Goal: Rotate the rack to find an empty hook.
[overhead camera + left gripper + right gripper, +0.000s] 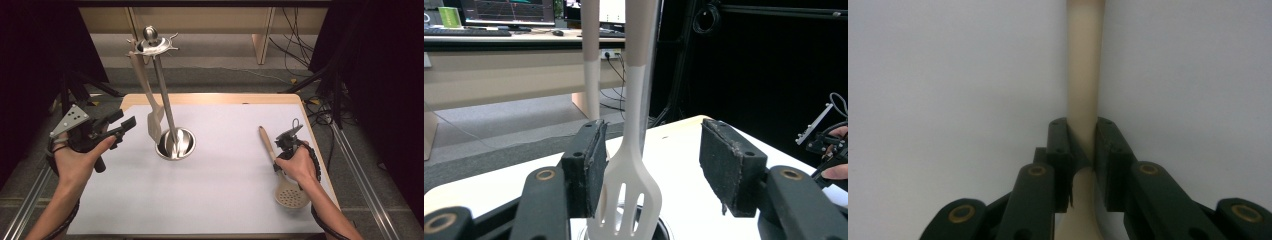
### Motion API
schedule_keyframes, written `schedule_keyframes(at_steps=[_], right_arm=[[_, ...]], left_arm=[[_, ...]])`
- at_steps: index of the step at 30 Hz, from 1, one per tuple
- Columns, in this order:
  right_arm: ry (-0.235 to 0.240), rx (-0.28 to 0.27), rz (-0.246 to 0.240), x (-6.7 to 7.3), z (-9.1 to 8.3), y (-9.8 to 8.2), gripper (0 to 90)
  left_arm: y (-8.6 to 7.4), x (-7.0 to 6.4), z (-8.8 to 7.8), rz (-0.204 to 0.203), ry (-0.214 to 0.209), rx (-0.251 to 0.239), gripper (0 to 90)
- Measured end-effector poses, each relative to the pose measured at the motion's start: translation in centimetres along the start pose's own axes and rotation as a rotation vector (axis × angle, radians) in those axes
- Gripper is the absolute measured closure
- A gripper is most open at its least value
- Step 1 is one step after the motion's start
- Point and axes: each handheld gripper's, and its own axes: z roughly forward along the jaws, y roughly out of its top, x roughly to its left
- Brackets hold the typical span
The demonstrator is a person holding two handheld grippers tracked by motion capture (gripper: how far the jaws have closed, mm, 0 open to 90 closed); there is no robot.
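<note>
A steel utensil stand [165, 102] rises from a round base [178, 145] at the middle of the white table top [220, 195]. A pale slotted spatula [153, 119] hangs from its top ring. My left gripper [124, 120] hovers left of the stand, open and pointing at it. In the left gripper view the spatula [626, 190] hangs beyond the open left gripper [651, 165], touching neither pad. A beige slotted spoon [290, 194] with a wooden-tipped handle lies at the right. My right gripper [276, 161] points down on its handle [1084, 65], both pads of that gripper [1083, 142] pressing on it.
Black curtains and tripod legs flank the table on both sides. Cables lie on the floor at the back right [295, 55]. Behind the stand, a desk with monitors [509, 12] shows in the left gripper view. The table's wooden edge [210, 98] runs along the far side.
</note>
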Motion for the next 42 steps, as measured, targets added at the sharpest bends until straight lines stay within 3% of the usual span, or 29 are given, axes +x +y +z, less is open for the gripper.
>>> schedule_keyframes(at_steps=[1,3,6,7,9,10,13,16,21,23,25,29,33,42], right_arm=[[0.000,-0.037,-0.041,-0.2,0.0,-0.1,79.4],[-0.003,-0.058,-0.018,0.2,-0.5,-0.3,79.4],[0.016,-0.106,-0.046,0.7,-1.2,-0.6,79.4],[0.041,-0.132,-0.071,0.9,-1.5,-0.7,79.3],[0.060,-0.162,-0.060,1.5,-2.1,-1.0,79.4],[0.071,-0.193,-0.096,1.5,-2.2,-1.1,79.3],[0.067,-0.267,-0.139,1.9,-2.7,-1.6,79.4],[0.104,-0.342,-0.190,2.4,-3.2,-2.0,79.3],[0.115,-0.387,-0.207,3.5,-4.3,-2.7,79.3],[0.103,-0.432,-0.218,3.9,-4.6,-3.0,79.3],[0.134,-0.494,-0.238,4.4,-4.8,-3.2,79.4],[0.155,-0.534,-0.237,5.3,-5.5,-3.6,79.3],[0.185,-0.599,-0.274,5.9,-6.2,-3.8,79.3],[0.204,-0.660,-0.296,7.7,-7.6,-4.2,79.3]], left_arm=[[0.0,-0.1,0.0,0.000,-0.003,-0.004,44.2],[0.1,-0.3,0.1,-0.001,-0.011,-0.005,44.6],[0.1,-0.7,0.2,0.002,-0.025,0.001,45.1],[0.1,-0.8,0.3,0.005,-0.029,0.002,45.3],[0.1,-1.1,0.4,0.008,-0.039,0.006,45.6],[0.1,-1.3,0.5,0.008,-0.044,0.009,45.8],[0.1,-1.8,0.7,0.015,-0.064,0.009,46.3],[0.2,-2.3,1.1,0.025,-0.080,0.011,46.6],[0.6,-3.3,2.0,0.046,-0.102,0.023,47.4],[0.6,-3.8,2.4,0.054,-0.117,0.026,47.6],[0.6,-4.4,2.9,0.048,-0.132,0.036,47.6],[0.5,-5.5,4.2,0.055,-0.164,0.055,47.6],[0.5,-6.8,5.6,0.064,-0.196,0.073,47.3],[0.2,-9.0,8.8,0.077,-0.243,0.101,46.5]])
